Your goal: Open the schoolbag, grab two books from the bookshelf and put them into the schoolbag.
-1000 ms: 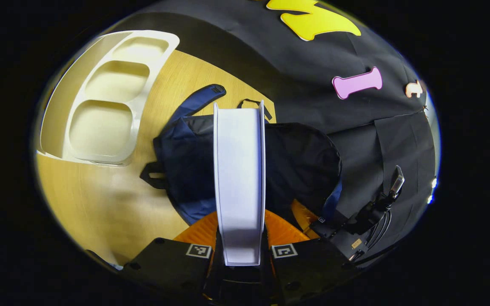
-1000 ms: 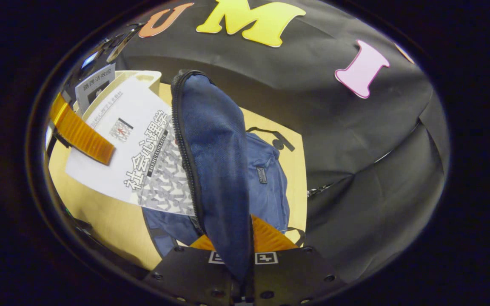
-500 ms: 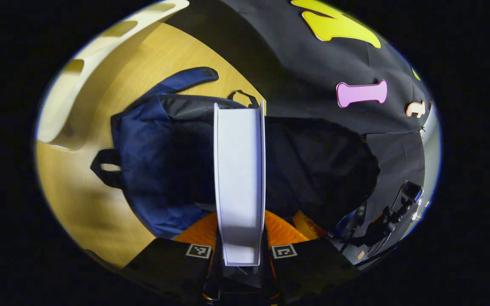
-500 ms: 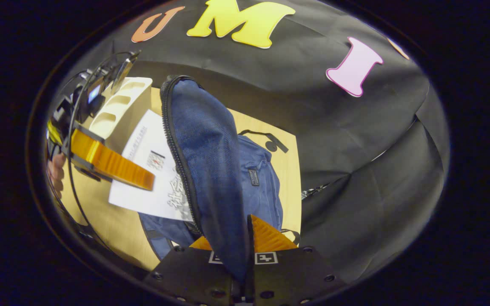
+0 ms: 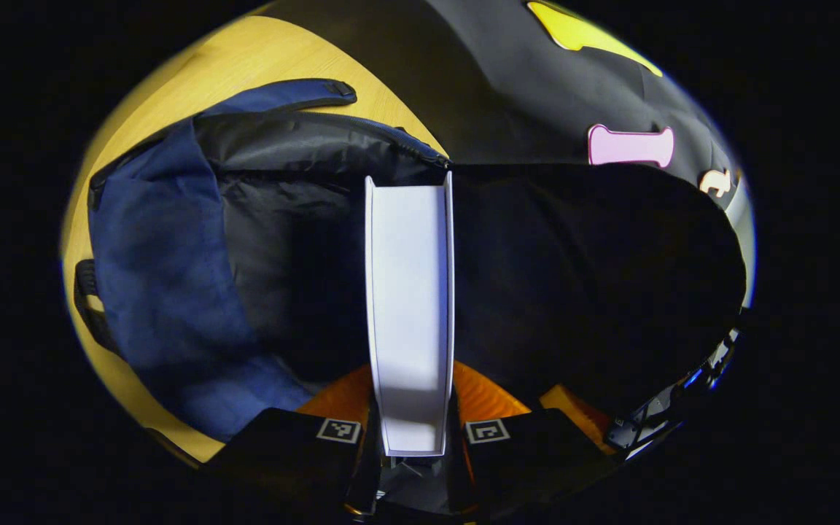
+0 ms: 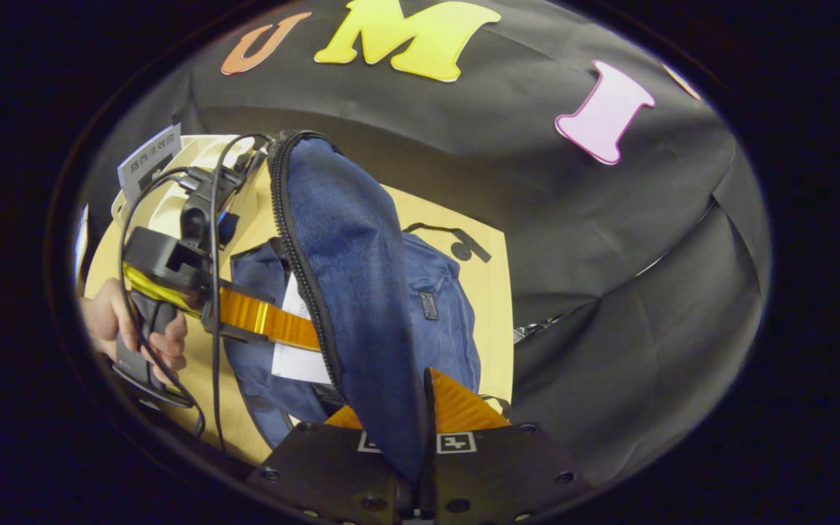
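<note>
The blue schoolbag lies on the wooden table with its mouth wide open and its dark lining showing. My left gripper is shut on a white book, held edge-on with its far end inside the bag's opening. In the right gripper view, my right gripper is shut on the bag's zippered flap and holds it up. To the left of the flap, the left gripper pushes the book under it, and a hand grips its handle.
The cream bookshelf stands at the table's far left, with another book upright in it. Bare wooden table lies right of the bag. The booth's black cloth wall rises just behind the bag.
The left gripper has carried the book forward and down, from above the table into the bag's mouth. The bookshelf has slid out of the left gripper view. The right gripper still holds the flap up.
</note>
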Tool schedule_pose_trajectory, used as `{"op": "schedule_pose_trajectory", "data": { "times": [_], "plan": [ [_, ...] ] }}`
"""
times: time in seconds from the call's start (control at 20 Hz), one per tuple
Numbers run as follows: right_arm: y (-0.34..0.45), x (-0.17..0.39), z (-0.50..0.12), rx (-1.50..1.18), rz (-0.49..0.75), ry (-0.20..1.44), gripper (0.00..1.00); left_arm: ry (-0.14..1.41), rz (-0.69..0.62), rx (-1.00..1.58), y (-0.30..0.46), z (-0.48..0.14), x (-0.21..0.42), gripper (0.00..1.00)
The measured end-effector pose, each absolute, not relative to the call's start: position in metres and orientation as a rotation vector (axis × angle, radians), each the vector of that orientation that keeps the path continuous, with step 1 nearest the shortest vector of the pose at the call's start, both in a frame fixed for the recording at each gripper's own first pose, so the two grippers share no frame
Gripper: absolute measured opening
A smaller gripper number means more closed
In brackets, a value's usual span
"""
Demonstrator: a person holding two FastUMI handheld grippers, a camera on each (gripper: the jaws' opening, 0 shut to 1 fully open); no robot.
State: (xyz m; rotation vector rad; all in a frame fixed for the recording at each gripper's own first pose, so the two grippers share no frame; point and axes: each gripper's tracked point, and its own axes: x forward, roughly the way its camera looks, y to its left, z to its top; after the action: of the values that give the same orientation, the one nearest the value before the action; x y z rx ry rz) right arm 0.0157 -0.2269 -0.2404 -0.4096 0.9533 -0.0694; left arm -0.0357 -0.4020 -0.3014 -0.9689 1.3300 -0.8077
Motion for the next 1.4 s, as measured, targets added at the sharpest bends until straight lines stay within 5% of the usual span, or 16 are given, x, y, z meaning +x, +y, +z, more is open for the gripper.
{"op": "schedule_pose_trajectory", "data": {
  "times": [0.15, 0.2, 0.35, 0.4, 0.45, 0.65, 0.7, 0.75, 0.95, 1.4],
  "plan": [
    [-0.227, 0.017, -0.241, -0.410, -0.068, 0.952, 0.00, 1.383, -0.767, -0.961, -0.405, -0.332, -0.042, 0.44],
    [-0.227, 0.017, -0.240, -0.411, -0.067, 0.952, 0.00, 1.404, -0.756, -0.927, -0.411, -0.344, -0.043, 0.57],
    [-0.228, 0.018, -0.242, -0.405, -0.066, 0.950, 0.00, 1.469, -0.668, -0.837, -0.403, -0.373, -0.053, 0.72],
    [-0.227, 0.018, -0.243, -0.402, -0.063, 0.952, 0.00, 1.491, -0.646, -0.841, -0.397, -0.374, -0.053, 0.89],
    [-0.227, 0.017, -0.244, -0.400, -0.059, 0.952, 0.00, 1.507, -0.625, -0.829, -0.389, -0.373, -0.055, 0.81],
    [-0.226, 0.017, -0.246, -0.400, -0.049, 0.952, 0.01, 1.548, -0.559, -0.664, -0.378, -0.364, -0.056, 0.84],
    [-0.224, 0.017, -0.246, -0.399, -0.045, 0.953, 0.00, 1.545, -0.549, -0.639, -0.376, -0.361, -0.056, 0.96],
    [-0.223, 0.017, -0.248, -0.399, -0.041, 0.955, 0.00, 1.555, -0.540, -0.617, -0.373, -0.356, -0.057, 0.85],
    [-0.222, 0.016, -0.248, -0.405, -0.036, 0.953, 0.00, 1.559, -0.500, -0.519, -0.338, -0.331, -0.067, 0.86],
    [-0.216, 0.018, -0.250, -0.393, -0.046, 0.955, 0.00, 1.036, -0.333, -0.029, -0.197, -0.246, -0.003, 0.85]
  ]
}}
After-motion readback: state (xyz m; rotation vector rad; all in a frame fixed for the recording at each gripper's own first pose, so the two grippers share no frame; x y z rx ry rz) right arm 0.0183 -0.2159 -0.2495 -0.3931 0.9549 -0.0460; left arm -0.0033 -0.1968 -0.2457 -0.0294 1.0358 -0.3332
